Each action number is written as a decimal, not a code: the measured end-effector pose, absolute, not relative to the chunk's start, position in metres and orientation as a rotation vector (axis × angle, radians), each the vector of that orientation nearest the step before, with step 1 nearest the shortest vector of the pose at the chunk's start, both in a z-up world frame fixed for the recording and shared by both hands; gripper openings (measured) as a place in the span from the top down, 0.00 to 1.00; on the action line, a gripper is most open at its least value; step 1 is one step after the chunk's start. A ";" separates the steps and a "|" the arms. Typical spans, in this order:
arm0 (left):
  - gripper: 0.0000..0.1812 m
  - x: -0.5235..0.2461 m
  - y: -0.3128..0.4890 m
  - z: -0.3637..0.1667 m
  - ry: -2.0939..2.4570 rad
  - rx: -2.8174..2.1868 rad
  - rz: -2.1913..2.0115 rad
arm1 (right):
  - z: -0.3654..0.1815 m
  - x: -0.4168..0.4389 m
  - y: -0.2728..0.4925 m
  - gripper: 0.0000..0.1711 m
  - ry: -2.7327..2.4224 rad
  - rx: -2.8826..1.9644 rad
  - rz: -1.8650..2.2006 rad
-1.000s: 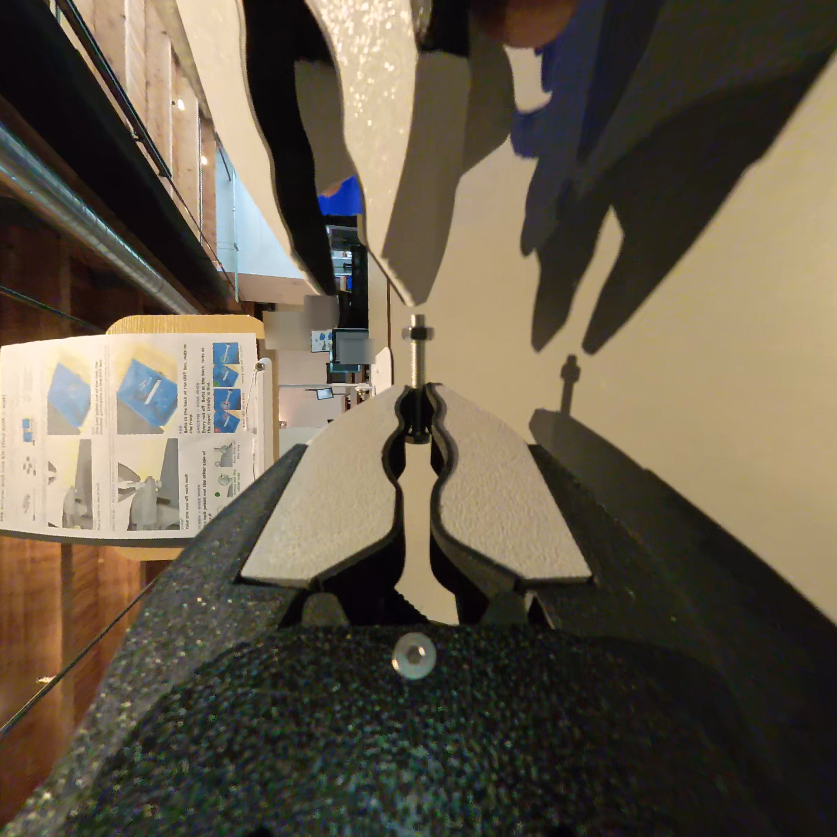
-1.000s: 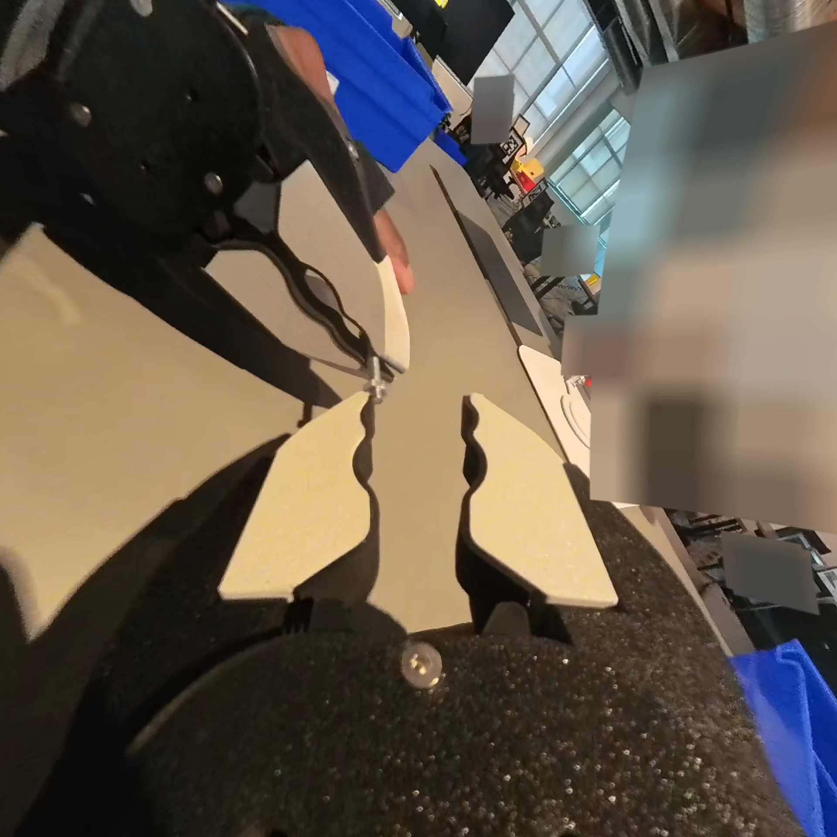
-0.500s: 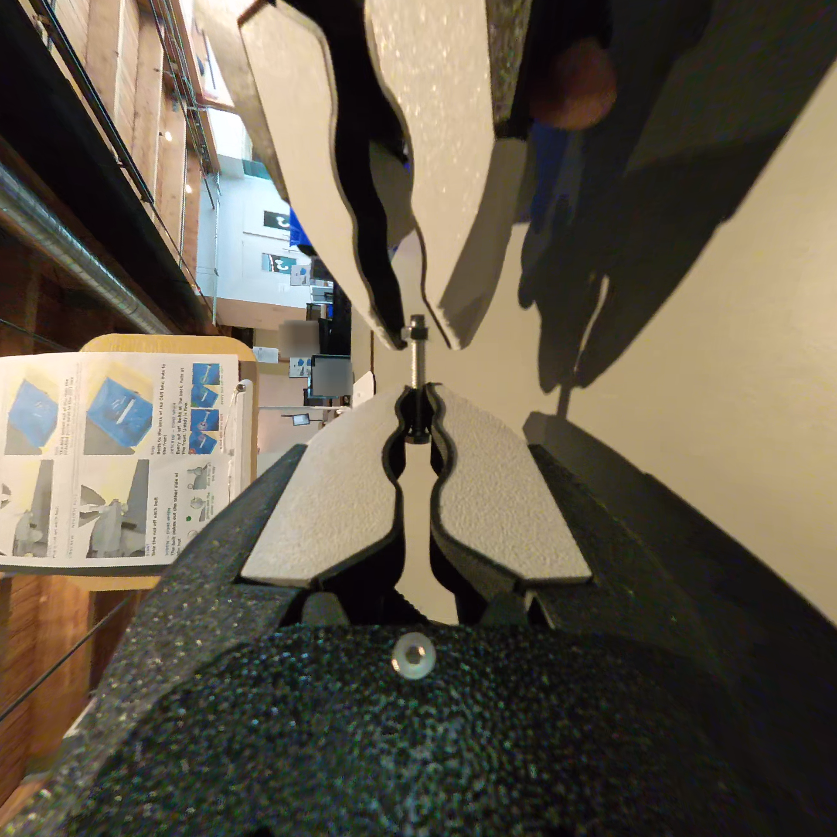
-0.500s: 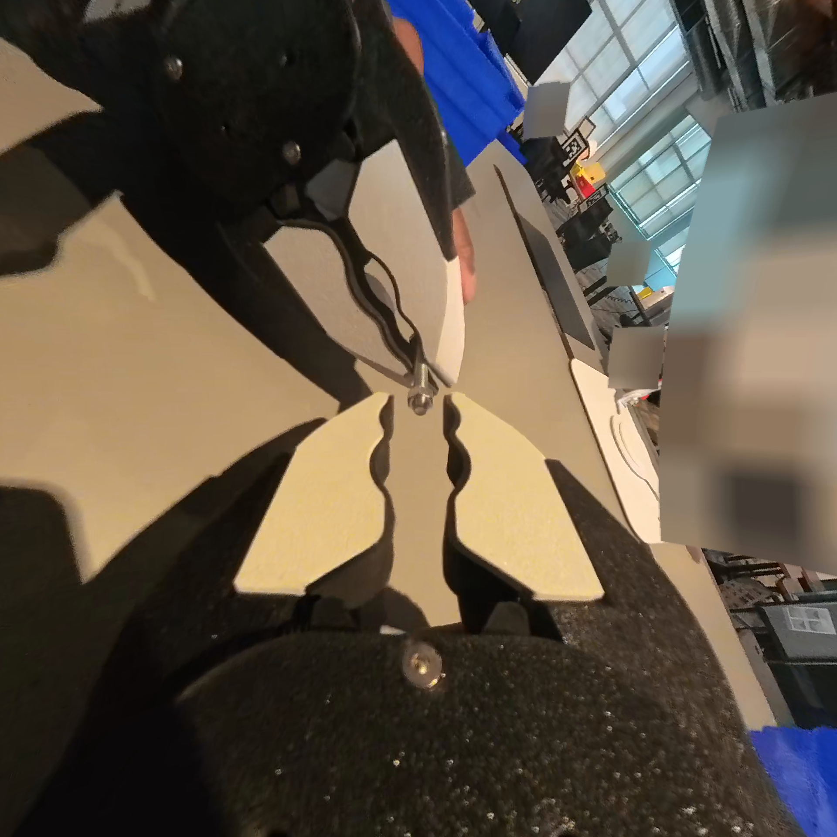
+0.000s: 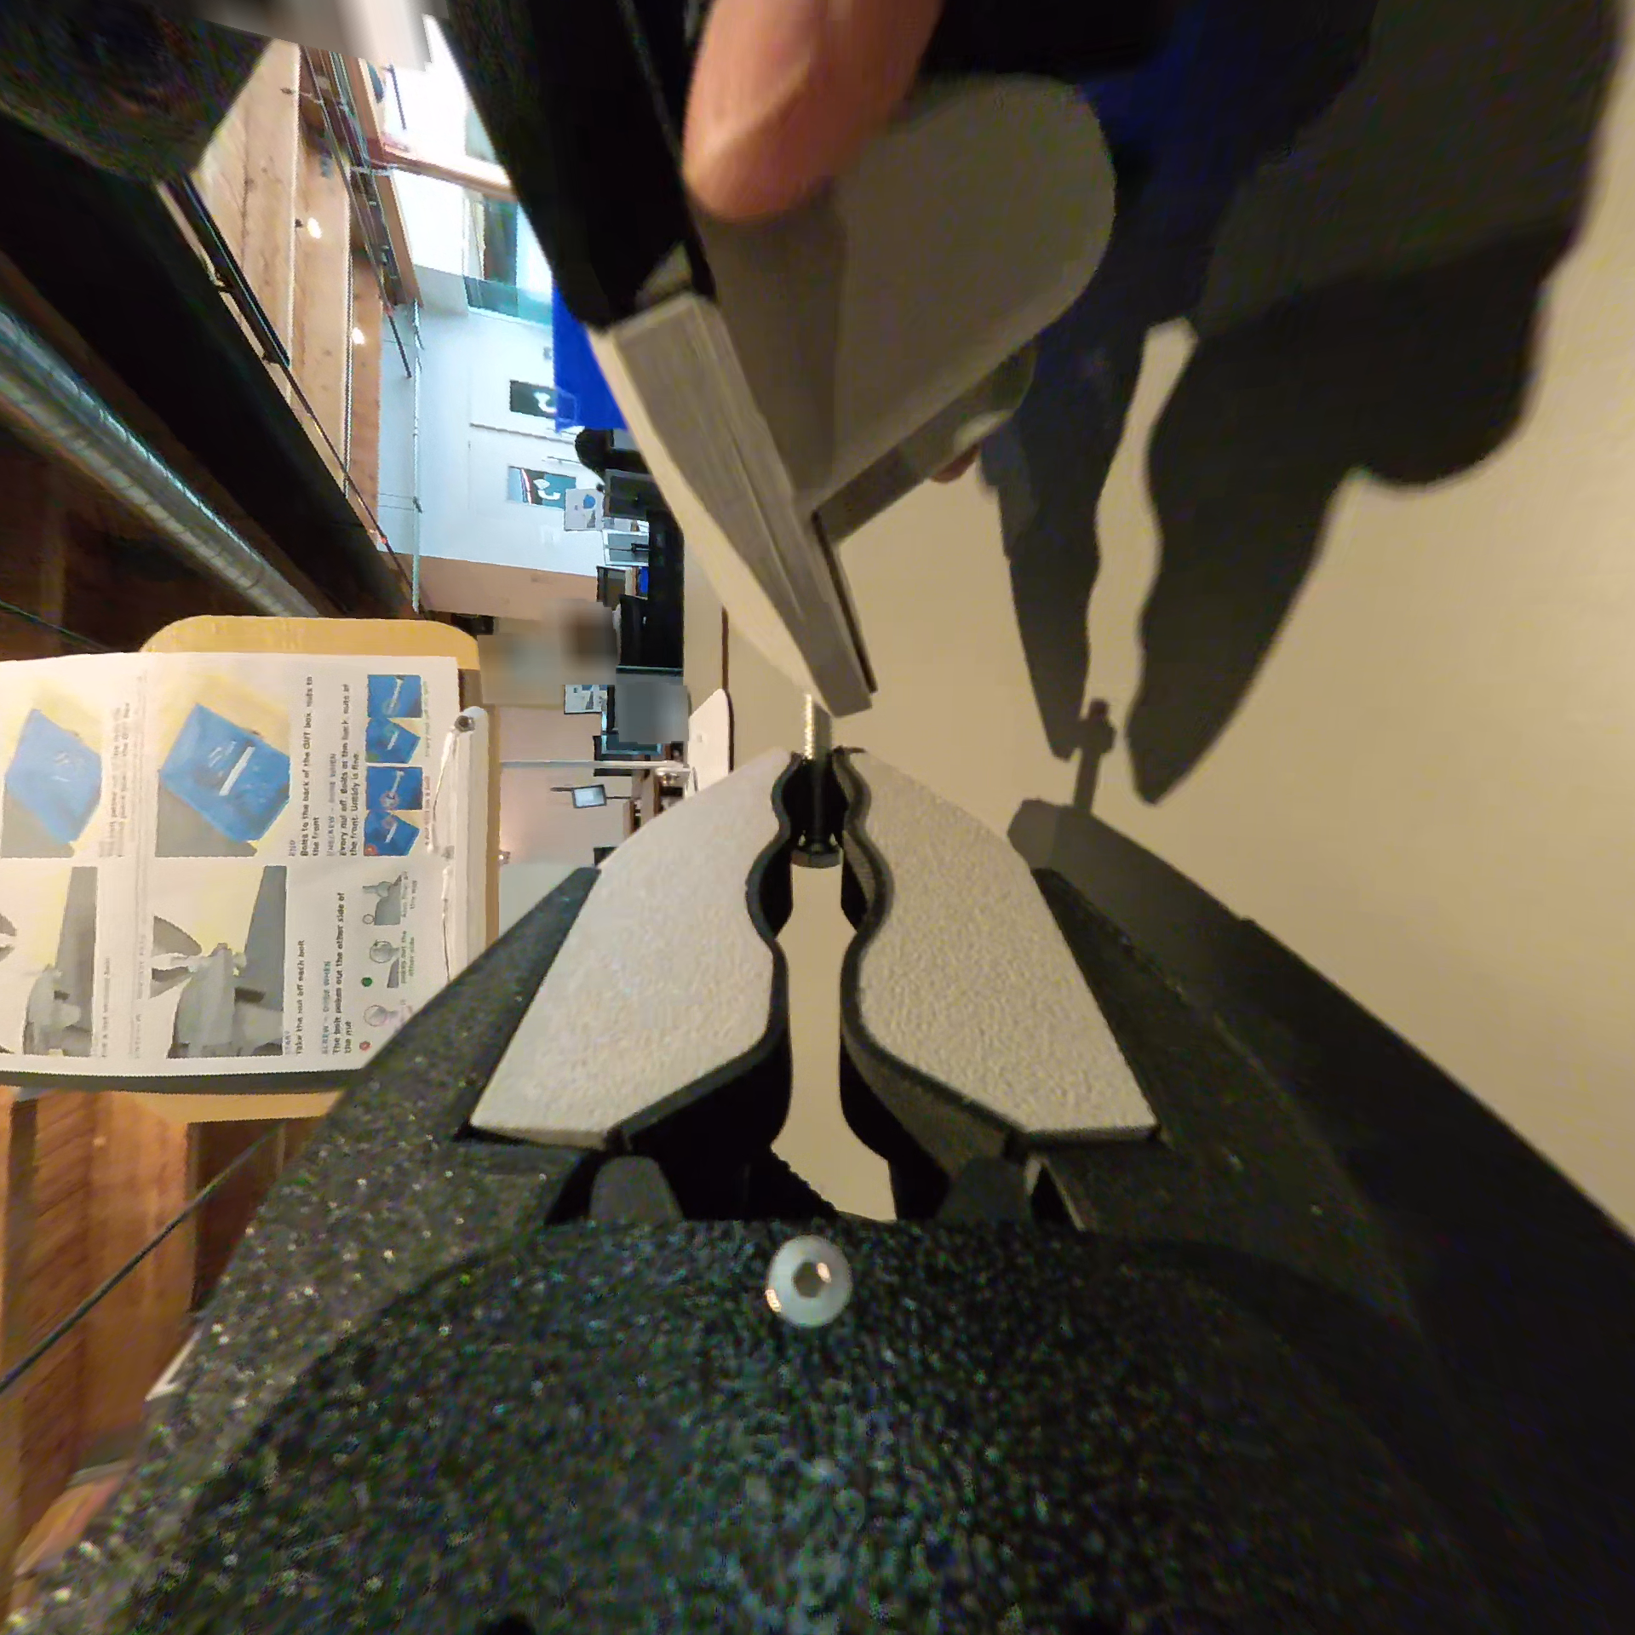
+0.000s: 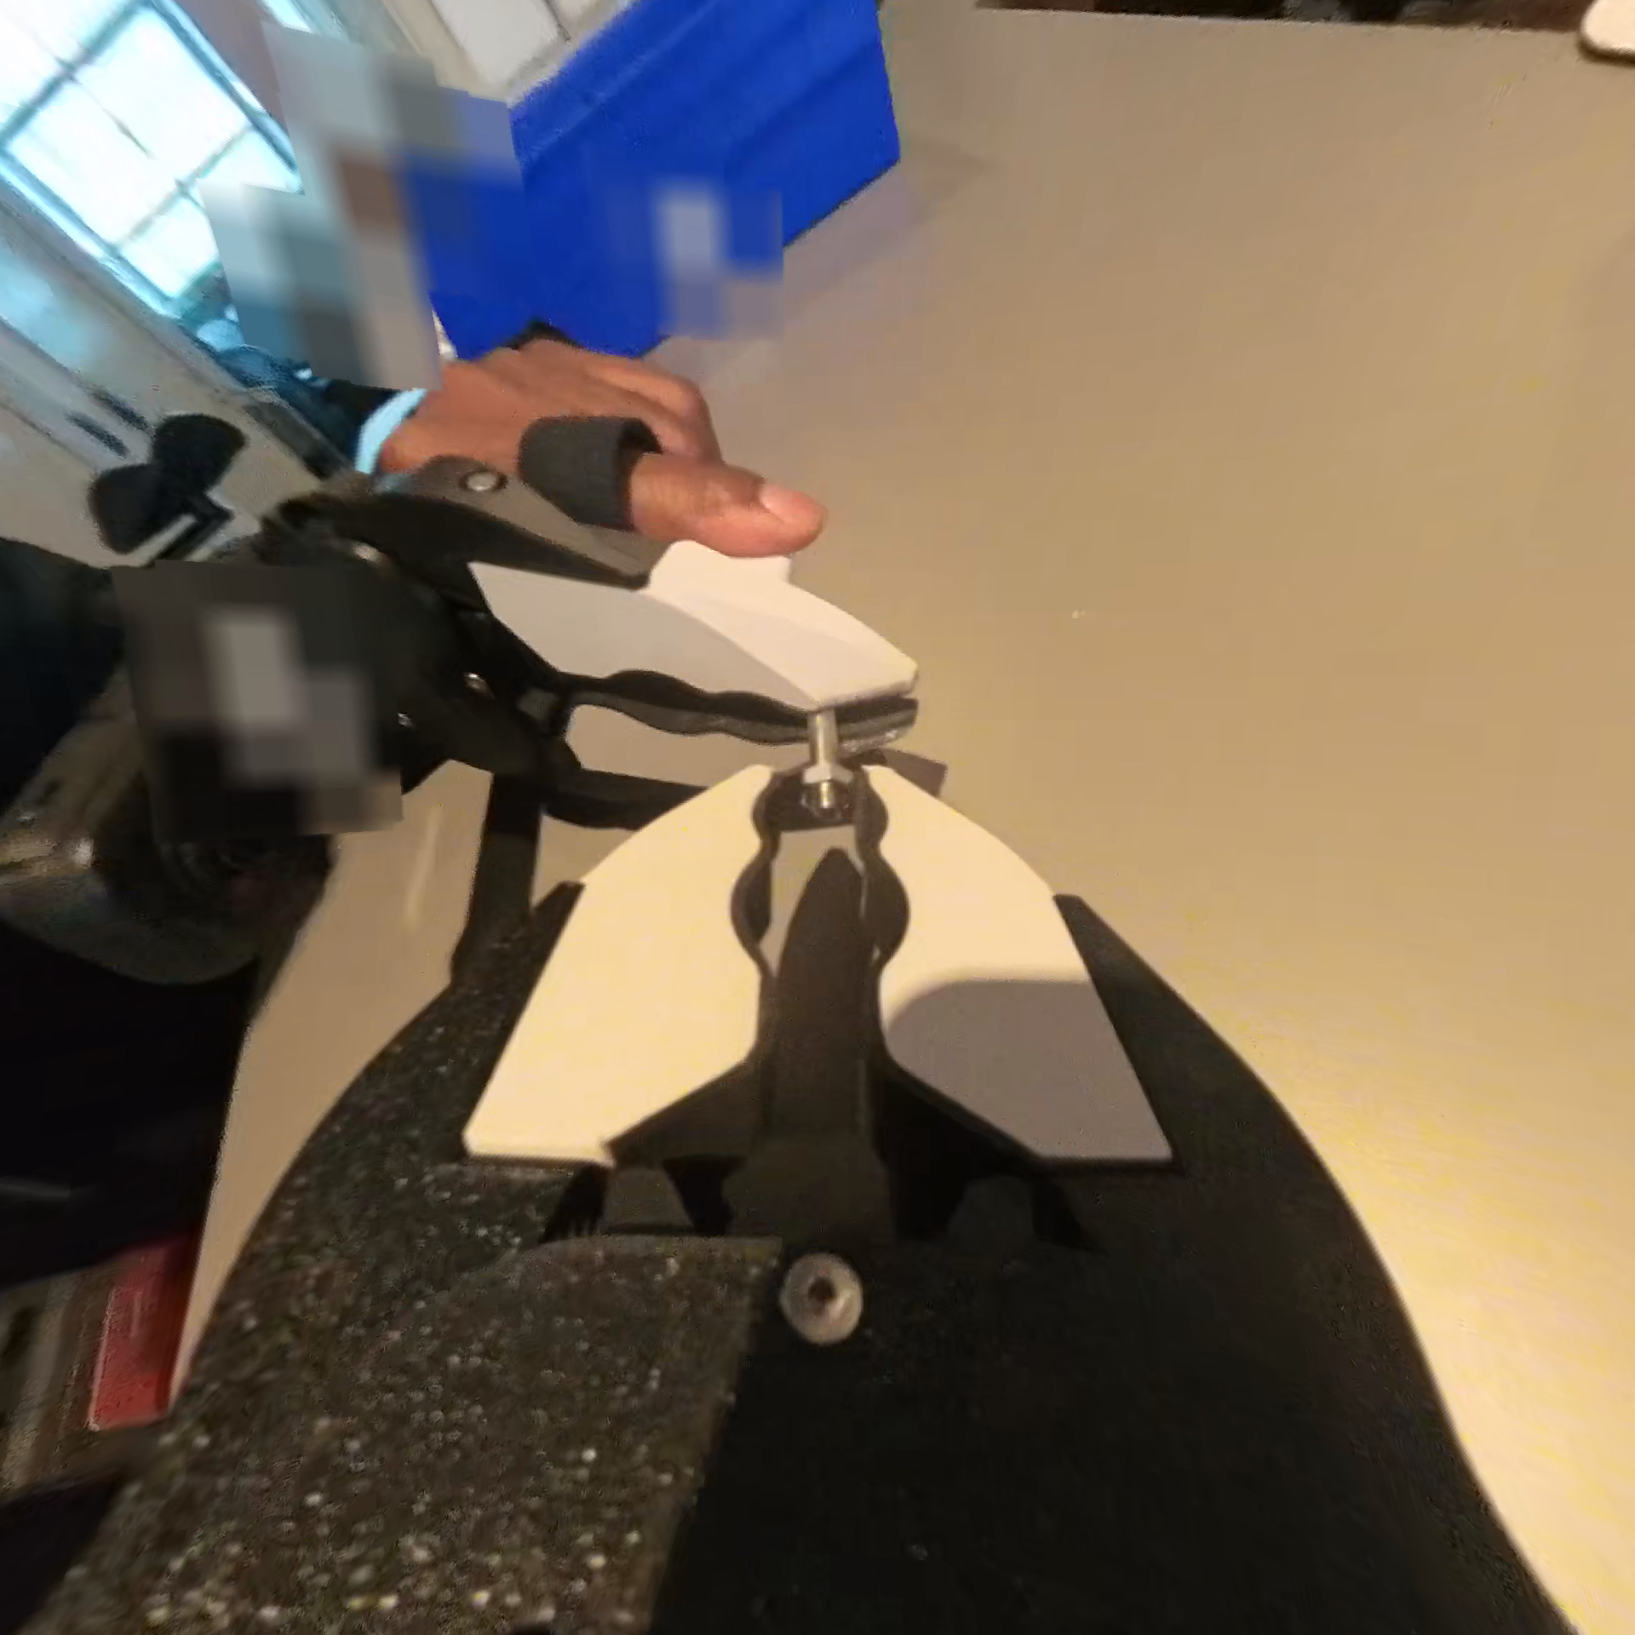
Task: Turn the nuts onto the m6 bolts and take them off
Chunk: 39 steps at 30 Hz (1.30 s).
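Bright steel is all that joins your two tools: the bolt is clamped by its head end at the very tip of your left gripper, its long axis running straight out along that gripper's fingers, away from the camera. The nut sits at the far, threaded end, and your right gripper is clenched on it, fingertips meeting just where the bolt's tip pokes through. Both tools are closed, each on its own part.

What matters next is the angle between them. In the right wrist view the left gripper comes in from the left, and the bolt stands roughly across its flat fingers, pointing down toward your right tips. So the turning axis is the bolt's own length, and your right hand is the one placed to spin.

Judging from this, keep your left grip still and rotate the right about that line; tilt off it and the nut may bind or slip. Both parts hang above the beige table, touching nothing else.
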<state>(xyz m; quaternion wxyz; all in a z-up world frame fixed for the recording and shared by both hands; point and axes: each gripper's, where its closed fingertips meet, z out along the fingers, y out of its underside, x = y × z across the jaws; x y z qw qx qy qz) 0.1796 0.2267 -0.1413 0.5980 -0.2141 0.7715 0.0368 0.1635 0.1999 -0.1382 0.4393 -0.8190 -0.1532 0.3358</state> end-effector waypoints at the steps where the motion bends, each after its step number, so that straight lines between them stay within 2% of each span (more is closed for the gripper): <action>1: 0.97 0.180 0.228 -0.140 1.786 -0.508 0.080 | -0.135 0.165 0.200 0.85 -0.413 -2.010 0.812; 2: 0.97 0.180 0.228 -0.139 1.783 -0.520 0.067 | -0.132 0.170 0.202 0.78 -0.457 -1.981 0.735; 4: 0.97 0.179 0.228 -0.139 1.783 -0.554 0.016 | -0.127 0.179 0.205 0.74 -0.596 -1.911 0.484; 7: 0.97 0.178 0.227 -0.140 1.794 -0.591 -0.055 | -0.124 0.188 0.206 0.74 -0.846 -1.772 0.039; 10: 0.97 0.177 0.225 -0.143 1.809 -0.618 -0.108 | -0.126 0.181 0.201 0.77 -1.011 -1.657 -0.163; 17: 0.97 0.177 0.220 -0.145 1.831 -0.636 -0.176 | -0.129 0.171 0.197 0.84 -1.102 -1.590 -0.238; 22: 0.97 0.177 0.221 -0.146 1.833 -0.619 -0.134 | -0.132 0.168 0.202 0.93 -1.024 -1.679 -0.173; 24: 0.97 0.177 0.225 -0.147 1.831 -0.588 -0.061 | -0.135 0.169 0.206 0.93 -0.901 -1.798 -0.053; 27: 0.97 0.174 0.231 -0.148 1.838 -0.499 0.072 | -0.141 0.165 0.208 0.94 -0.558 -2.015 0.331; 31: 0.97 0.175 0.231 -0.145 1.822 -0.517 0.042 | -0.139 0.162 0.204 0.91 -0.361 -2.048 0.730; 34: 0.97 0.176 0.232 -0.140 1.802 -0.567 -0.009 | -0.135 0.172 0.205 0.80 -0.498 -1.992 0.576; 39: 0.97 0.175 0.230 -0.143 1.822 -0.601 -0.071 | -0.128 0.180 0.205 0.80 -0.922 -1.745 -0.064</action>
